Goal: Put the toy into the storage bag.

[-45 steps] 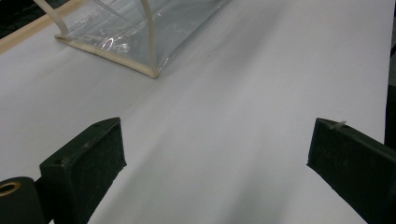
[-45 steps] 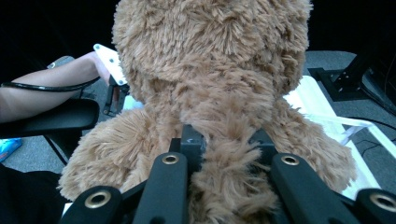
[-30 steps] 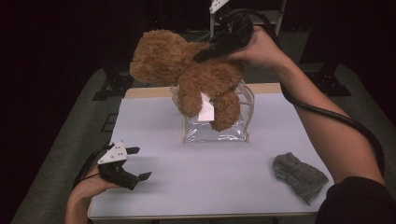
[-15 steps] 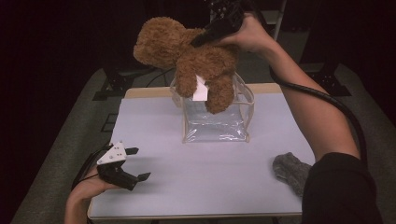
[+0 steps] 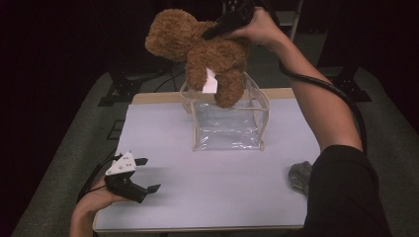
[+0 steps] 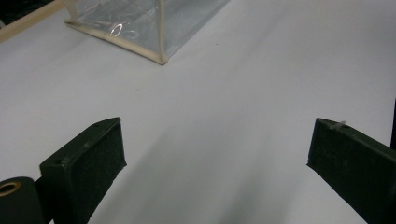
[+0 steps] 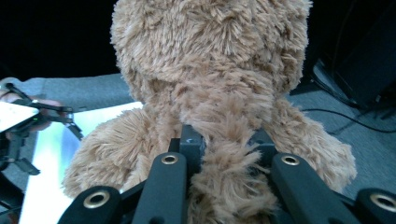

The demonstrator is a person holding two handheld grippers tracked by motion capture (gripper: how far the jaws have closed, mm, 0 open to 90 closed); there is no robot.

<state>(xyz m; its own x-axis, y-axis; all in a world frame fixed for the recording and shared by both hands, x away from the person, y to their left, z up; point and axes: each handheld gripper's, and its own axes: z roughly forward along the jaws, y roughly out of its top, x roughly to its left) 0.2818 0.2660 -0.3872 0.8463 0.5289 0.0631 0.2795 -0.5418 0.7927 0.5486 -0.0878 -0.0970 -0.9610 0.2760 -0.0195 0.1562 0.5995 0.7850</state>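
The right gripper [image 5: 213,33] is clamping the teddy bear [image 5: 197,49] by its fur, holding it aloft over the clear bag [image 5: 227,121] at the table's far edge. Lowering in and release are outstanding. The left gripper [image 5: 143,174] is resting wide open and empty near the front left corner.

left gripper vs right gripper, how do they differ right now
The left gripper rests low at the table's near corner with jaws wide open and nothing between them; the right gripper is raised above the clear bag, shut on the brown teddy bear. Both are black, hand-held, two-jawed.
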